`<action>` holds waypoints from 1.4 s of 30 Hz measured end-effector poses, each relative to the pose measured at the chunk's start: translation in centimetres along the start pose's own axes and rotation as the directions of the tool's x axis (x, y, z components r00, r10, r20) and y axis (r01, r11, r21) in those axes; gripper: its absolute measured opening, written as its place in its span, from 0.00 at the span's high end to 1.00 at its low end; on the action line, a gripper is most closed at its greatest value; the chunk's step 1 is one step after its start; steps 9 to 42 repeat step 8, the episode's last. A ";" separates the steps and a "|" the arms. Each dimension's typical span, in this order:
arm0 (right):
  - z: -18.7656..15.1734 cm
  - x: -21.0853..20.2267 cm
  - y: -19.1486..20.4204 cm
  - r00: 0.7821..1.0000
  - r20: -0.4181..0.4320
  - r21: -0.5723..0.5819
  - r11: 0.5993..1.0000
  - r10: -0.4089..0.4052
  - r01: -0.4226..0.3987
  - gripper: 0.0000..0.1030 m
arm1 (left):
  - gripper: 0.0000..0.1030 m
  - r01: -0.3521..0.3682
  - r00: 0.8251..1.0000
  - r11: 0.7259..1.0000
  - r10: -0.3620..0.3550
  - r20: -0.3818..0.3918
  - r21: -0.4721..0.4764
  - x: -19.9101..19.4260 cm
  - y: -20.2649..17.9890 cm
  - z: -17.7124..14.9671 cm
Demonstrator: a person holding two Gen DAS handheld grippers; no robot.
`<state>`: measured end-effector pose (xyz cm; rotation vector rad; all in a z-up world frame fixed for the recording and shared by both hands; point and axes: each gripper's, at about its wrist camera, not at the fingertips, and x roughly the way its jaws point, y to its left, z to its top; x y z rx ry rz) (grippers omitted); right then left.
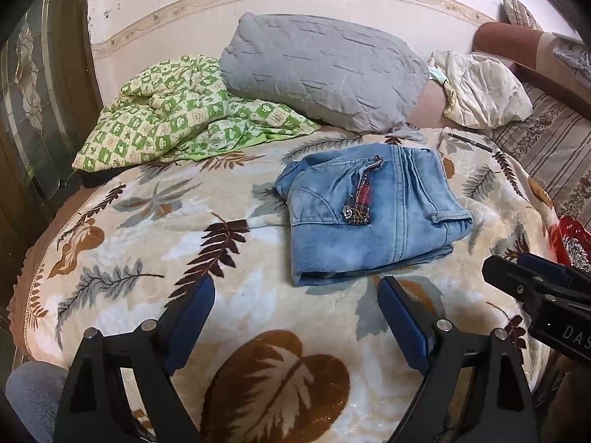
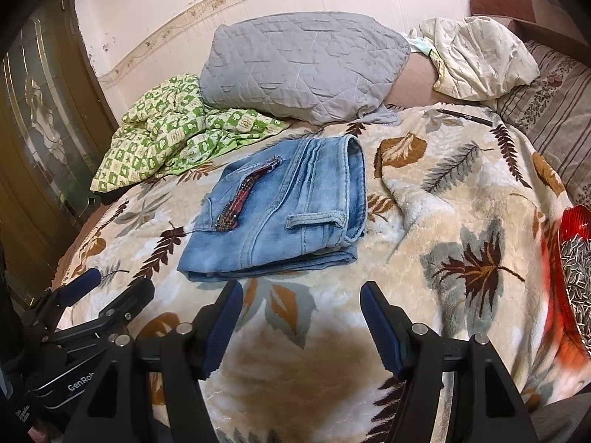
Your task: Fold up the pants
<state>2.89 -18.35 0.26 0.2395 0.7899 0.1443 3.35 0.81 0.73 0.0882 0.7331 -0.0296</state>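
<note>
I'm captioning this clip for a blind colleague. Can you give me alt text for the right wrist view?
Folded light-blue jeans lie on a leaf-patterned blanket, just beyond the open, empty right tool. Behind them sit a grey pillow and a green checked cloth; the left tool shows at lower left.

Black grippers (image 1: 295, 288), blue-padded fingers (image 2: 225, 317)

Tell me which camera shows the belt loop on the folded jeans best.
The right wrist view. There the belt loop lies flat along the top of the folded jeans, seen whole with both stitched ends. In the left wrist view the loop sits at the stack's right edge, foreshortened and smaller.
</note>
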 end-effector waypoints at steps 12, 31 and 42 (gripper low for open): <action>0.0 -0.1 -0.2 1.000 0.001 0.007 1.000 0.002 -0.002 0.32 | 0.13 0.017 0.999 1.000 -0.018 -0.042 -0.026 1.5 0.6 -0.5; 0.0 -0.1 -0.2 1.000 0.001 0.007 1.000 0.002 -0.002 0.32 | 0.13 0.017 0.999 1.000 -0.018 -0.042 -0.026 1.5 0.6 -0.5; 0.0 -0.1 -0.2 1.000 0.001 0.007 1.000 0.002 -0.002 0.32 | 0.13 0.017 0.999 1.000 -0.018 -0.042 -0.026 1.5 0.6 -0.5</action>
